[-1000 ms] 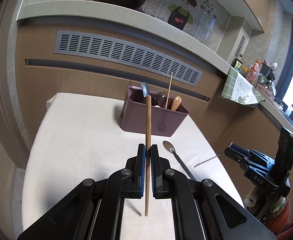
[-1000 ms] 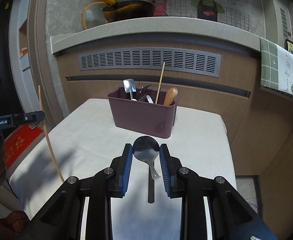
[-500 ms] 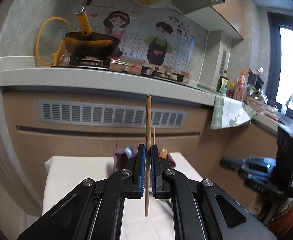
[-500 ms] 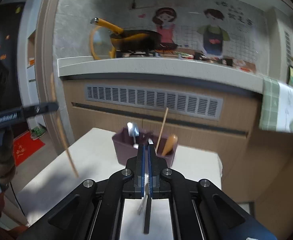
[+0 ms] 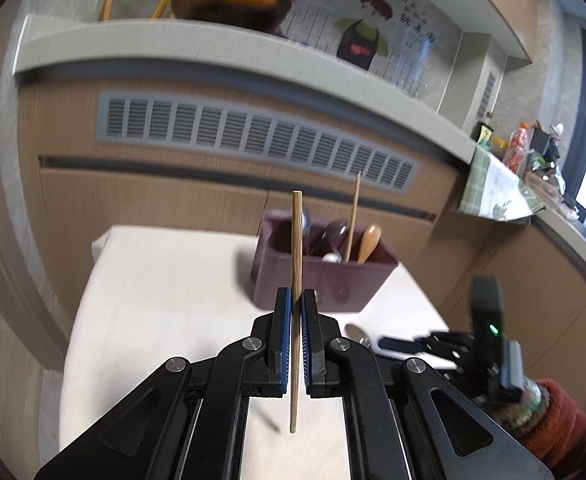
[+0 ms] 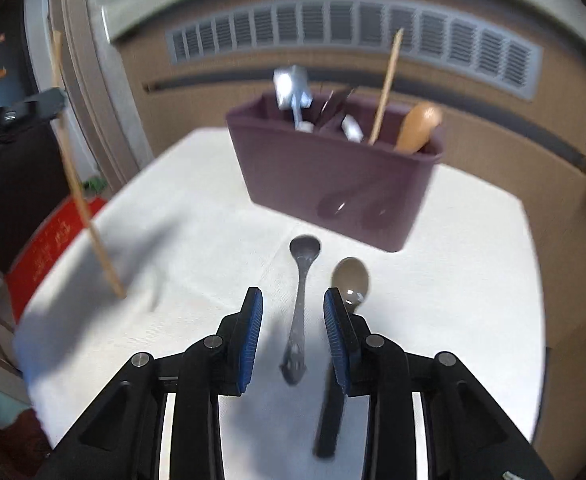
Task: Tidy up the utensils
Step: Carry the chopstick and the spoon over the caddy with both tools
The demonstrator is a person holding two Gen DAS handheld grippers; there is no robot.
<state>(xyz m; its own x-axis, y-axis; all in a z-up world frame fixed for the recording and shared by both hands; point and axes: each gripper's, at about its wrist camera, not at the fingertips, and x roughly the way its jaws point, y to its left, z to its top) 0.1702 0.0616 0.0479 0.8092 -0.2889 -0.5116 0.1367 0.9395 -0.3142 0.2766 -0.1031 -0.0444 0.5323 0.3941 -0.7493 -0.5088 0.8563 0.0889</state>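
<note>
two spoons [image 6: 301, 304] near table edge [image 6: 531, 280], prob. clear of holder [image 6: 333, 184]

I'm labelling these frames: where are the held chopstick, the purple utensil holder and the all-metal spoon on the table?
chopstick [image 5: 297, 248], left wrist view, shaft above the jaws.
purple utensil holder [image 6: 325, 184], right wrist view, front wall.
all-metal spoon [image 6: 304, 249], right wrist view, bowl.

Your wooden chopstick [image 5: 296, 264] looks matt and finely grained; the maroon utensil caddy [image 6: 333, 184] is smooth, glossy plastic, mirroring the spoons; the small metal spoon [image 6: 301, 292] shines dully; the tabletop [image 6: 197, 208] wears matt white cloth; each tool has ribbed blue pads [image 6: 253, 336].
</note>
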